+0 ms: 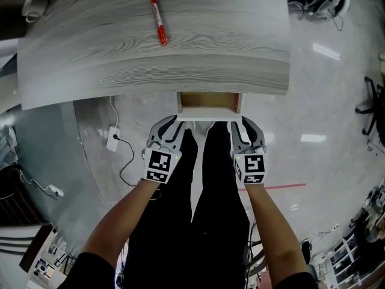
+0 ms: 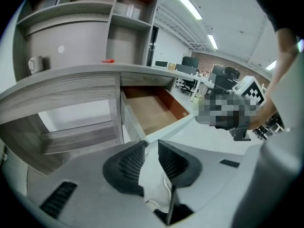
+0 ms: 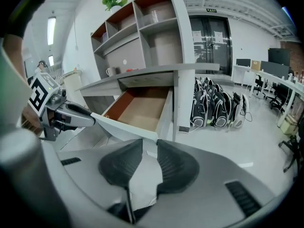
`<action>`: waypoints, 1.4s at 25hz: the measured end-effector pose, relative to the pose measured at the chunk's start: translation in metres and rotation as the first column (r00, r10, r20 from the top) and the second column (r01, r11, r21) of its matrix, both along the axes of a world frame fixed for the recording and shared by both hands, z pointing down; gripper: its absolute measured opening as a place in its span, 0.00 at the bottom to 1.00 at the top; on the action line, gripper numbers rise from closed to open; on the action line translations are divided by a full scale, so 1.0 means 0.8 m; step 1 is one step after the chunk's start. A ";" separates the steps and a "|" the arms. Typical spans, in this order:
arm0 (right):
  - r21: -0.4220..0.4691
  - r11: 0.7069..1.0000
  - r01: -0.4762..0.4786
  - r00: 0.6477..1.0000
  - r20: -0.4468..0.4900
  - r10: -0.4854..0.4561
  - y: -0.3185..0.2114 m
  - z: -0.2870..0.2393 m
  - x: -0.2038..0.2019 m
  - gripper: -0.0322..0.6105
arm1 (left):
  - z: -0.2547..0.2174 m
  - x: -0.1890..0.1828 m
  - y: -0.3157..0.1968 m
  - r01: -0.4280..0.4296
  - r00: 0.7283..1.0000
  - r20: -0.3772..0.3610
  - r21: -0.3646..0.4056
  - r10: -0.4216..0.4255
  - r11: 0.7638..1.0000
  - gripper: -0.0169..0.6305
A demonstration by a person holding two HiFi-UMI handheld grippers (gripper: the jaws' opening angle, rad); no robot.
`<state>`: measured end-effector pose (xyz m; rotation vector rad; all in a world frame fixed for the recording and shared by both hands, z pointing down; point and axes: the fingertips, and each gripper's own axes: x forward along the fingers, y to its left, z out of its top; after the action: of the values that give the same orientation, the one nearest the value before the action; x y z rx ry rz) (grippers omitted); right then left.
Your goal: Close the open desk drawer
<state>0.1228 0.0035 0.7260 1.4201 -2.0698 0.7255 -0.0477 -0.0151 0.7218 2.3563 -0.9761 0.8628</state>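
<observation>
Looking down in the head view, we see the drawer (image 1: 209, 103) pulled out under the wood-grain surface's (image 1: 120, 59) front edge. The left claw (image 1: 170, 124) and right claw (image 1: 243, 125) sit at the two corners of its white front panel, both forearms stretched forward. We judge the drawer rigid, light and easy-sliding, so a flat push on the front panel should do. In the left gripper view, the jaws stand apart, clasping nothing, with the panel's corner just beyond. The right gripper view matches; contact we cannot quite confirm.
</observation>
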 end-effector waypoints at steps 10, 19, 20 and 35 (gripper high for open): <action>0.074 0.997 -0.009 1.000 0.028 0.007 -0.019 -0.040 0.003 0.21 | -0.040 0.000 -0.019 0.068 0.997 -0.048 0.048 -0.066 0.997 0.18; 0.069 0.997 -0.028 0.999 0.039 0.026 -0.035 -0.042 0.006 0.21 | -0.042 0.003 -0.036 0.094 0.995 -0.045 0.048 -0.092 0.994 0.18; 0.072 0.997 -0.033 0.999 0.041 0.030 -0.040 -0.042 0.006 0.21 | -0.042 0.004 -0.041 0.102 0.994 -0.047 0.051 -0.100 0.993 0.18; 0.116 0.993 -0.011 0.999 0.054 0.005 -0.122 -0.045 0.015 0.21 | -0.045 0.012 -0.124 0.162 0.986 -0.061 0.109 -0.156 0.981 0.18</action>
<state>0.1345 -0.0941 0.6903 1.4873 -2.1806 0.6629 -0.0379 -0.1141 0.6856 2.3423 -1.2020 0.6979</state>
